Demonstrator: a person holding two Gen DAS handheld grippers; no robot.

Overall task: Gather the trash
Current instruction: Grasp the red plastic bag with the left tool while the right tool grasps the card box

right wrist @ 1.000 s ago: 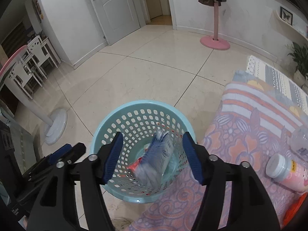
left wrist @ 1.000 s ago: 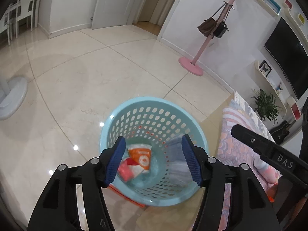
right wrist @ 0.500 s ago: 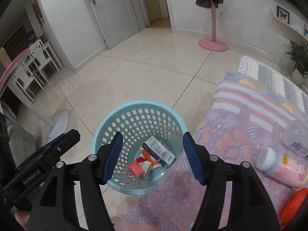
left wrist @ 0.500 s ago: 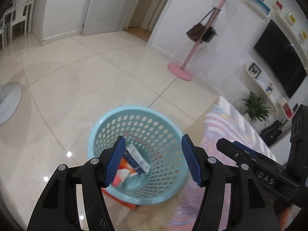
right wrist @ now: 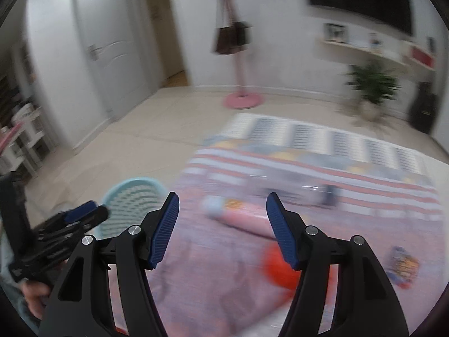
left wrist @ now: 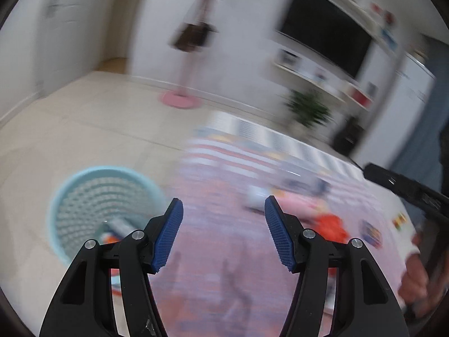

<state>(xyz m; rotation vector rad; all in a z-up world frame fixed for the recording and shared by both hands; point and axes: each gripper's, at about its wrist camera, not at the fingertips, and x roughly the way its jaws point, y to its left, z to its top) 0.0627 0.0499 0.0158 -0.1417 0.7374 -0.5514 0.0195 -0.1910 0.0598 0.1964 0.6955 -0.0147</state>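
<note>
Both frames heavily motion-blurred. Left tool (left wrist: 224, 230) open, nothing between pads; right tool (right wrist: 221, 230) same, jaws apart and empty. Blue perforated basket (right wrist: 132, 193) on the floor at left of the patterned surface (right wrist: 224, 280), some trash already inside. Remaining trash on the surface: pink bottle (right wrist: 238, 219) with pale cap lying on its side straight ahead of right tool, orange item (right wrist: 280, 269) just nearer and to its right, small colourful wrapper (right wrist: 404, 266) farther right, possibly a clear bottle (right wrist: 294, 182) behind, too smeared to confirm. Pink bottle likely light, hollow, stiff-ish plastic; smooth round body, prone to rolling. Best grip across mid-body, pads square to the long axis, not on the cap. Orange item unclear, maybe soft.
</note>
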